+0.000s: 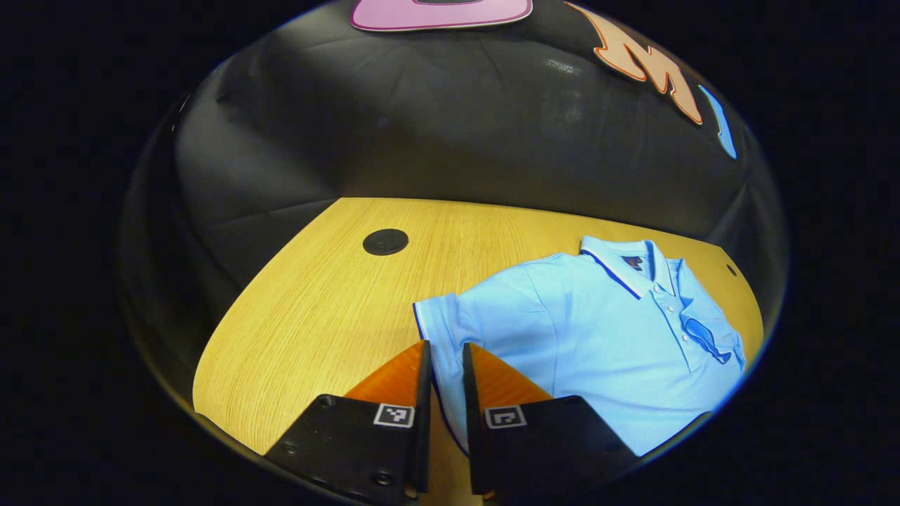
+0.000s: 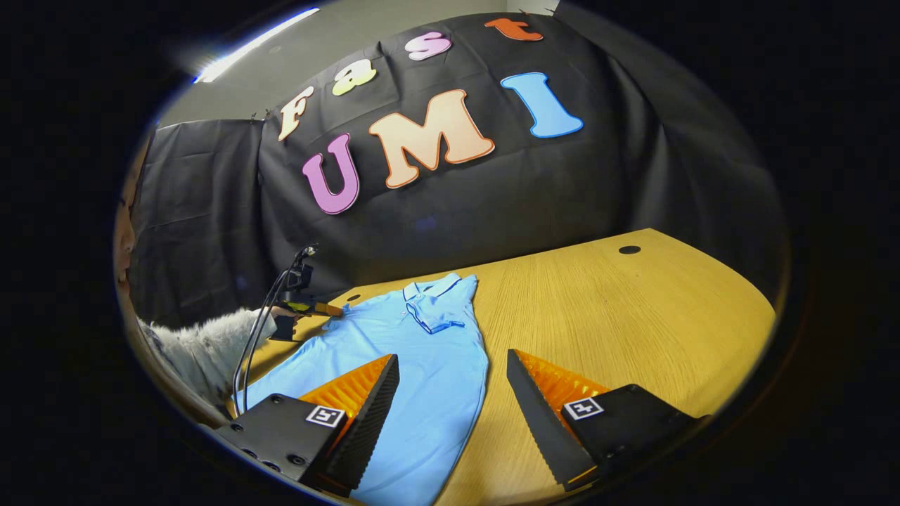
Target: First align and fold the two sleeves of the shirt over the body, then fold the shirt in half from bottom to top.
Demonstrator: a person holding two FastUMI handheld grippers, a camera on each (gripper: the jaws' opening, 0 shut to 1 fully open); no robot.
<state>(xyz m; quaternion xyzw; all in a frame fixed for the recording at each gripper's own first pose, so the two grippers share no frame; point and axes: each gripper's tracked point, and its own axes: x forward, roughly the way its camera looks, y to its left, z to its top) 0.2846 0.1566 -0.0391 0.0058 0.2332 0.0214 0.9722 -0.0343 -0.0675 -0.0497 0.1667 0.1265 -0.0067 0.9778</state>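
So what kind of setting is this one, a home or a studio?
Likely a recording booth, not a home: black cloth wall behind, one bare wooden table, and a blue shirt laid out flat on it.

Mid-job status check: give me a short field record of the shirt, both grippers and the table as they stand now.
shirt: light blue polo shirt lying flat on the table, collar toward the far wall
right sleeve: already folded over the chest
left sleeve: spread out
left gripper: jaws nearly closed on the left sleeve's edge
right gripper: jaws wide open above the shirt's side edge, holding nothing
table: wooden top
bottom-to-top fold: not yet done
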